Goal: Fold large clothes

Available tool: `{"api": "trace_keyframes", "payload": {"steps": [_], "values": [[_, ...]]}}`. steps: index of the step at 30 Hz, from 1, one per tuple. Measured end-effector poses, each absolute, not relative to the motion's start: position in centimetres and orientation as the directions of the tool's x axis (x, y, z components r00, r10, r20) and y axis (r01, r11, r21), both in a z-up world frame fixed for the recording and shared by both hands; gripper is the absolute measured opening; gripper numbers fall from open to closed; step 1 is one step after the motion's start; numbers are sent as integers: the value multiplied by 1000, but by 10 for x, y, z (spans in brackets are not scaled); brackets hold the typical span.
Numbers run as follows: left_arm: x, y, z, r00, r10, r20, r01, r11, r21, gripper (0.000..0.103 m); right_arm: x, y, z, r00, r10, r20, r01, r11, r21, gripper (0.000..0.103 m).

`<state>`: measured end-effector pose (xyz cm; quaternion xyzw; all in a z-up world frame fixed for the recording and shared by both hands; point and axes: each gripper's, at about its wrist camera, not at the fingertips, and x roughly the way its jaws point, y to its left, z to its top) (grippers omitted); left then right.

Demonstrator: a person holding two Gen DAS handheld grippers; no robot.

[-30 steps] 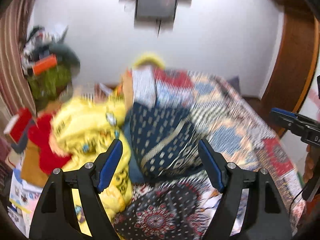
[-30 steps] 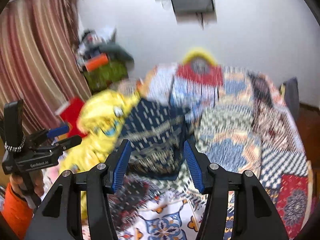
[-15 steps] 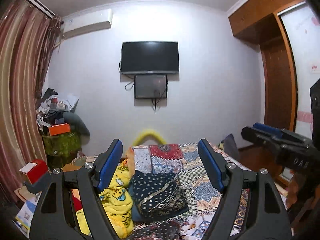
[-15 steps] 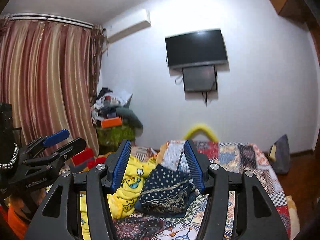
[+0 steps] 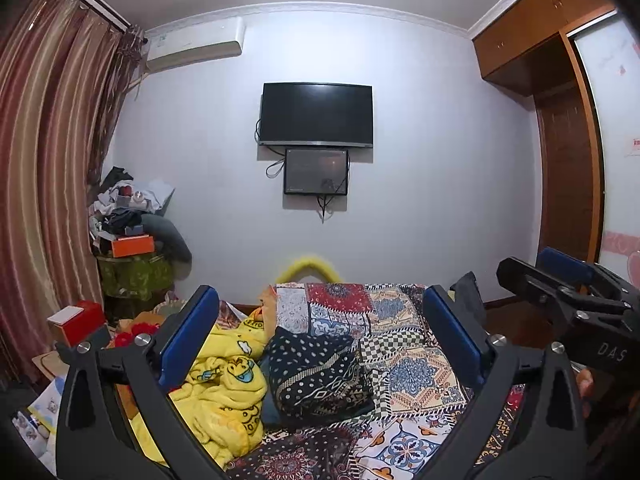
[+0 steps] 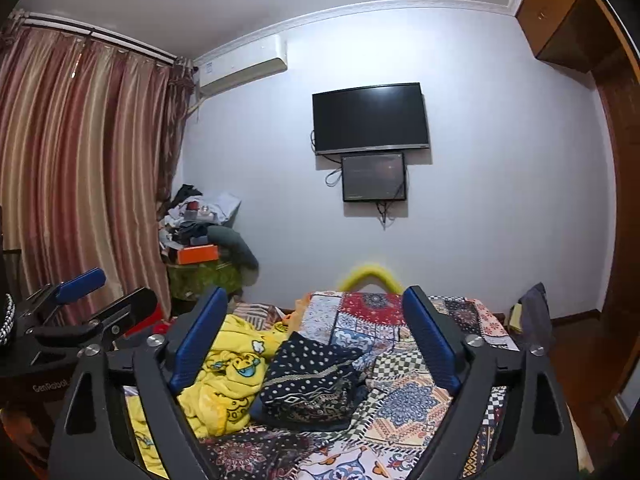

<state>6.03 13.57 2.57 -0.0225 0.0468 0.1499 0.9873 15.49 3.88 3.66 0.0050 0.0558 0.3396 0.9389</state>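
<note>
A dark navy patterned garment (image 5: 320, 376) lies crumpled on a bed with a patchwork cover (image 5: 404, 344). A yellow cartoon-print cloth (image 5: 224, 392) lies bunched to its left. My left gripper (image 5: 320, 344) is open and empty, held above and before the bed. My right gripper (image 6: 316, 344) is open and empty too; the navy garment (image 6: 312, 384) and the yellow cloth (image 6: 224, 376) show between its fingers. The right gripper appears at the right edge of the left wrist view (image 5: 568, 300). The left gripper appears at the left edge of the right wrist view (image 6: 80, 308).
A TV (image 5: 316, 114) and a smaller screen hang on the far wall. A cluttered stand (image 5: 132, 248) sits by the curtain (image 5: 44, 184) at the left. A wooden wardrobe (image 5: 568, 152) stands at the right. A red box (image 5: 76, 320) sits left of the bed.
Both grippers have tilted up from looking down at the bed to facing the far wall. The clothes now sit low in both views. Both stay open.
</note>
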Motion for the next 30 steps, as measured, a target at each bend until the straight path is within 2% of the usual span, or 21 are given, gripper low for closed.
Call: {"api": "trace_keyframes", "payload": {"steps": [1,3,13,30], "values": [[61,135,24,951,292,-103,-297,954,-33,102,155,38,36,768,633,-100,-631,774,50,101],[60,135,21,950,293,-109,-298,954,-34,102,154,37,33,777,622,-97,-621,783,45,103],[63,138,15,942,310,-128,-317,948,-38,102,149,40,27,787,604,-123,-609,793,4,103],[65,142,12,938,316,-144,-325,945,-45,102,149,37,26,782,606,-144,-611,792,15,103]]}}
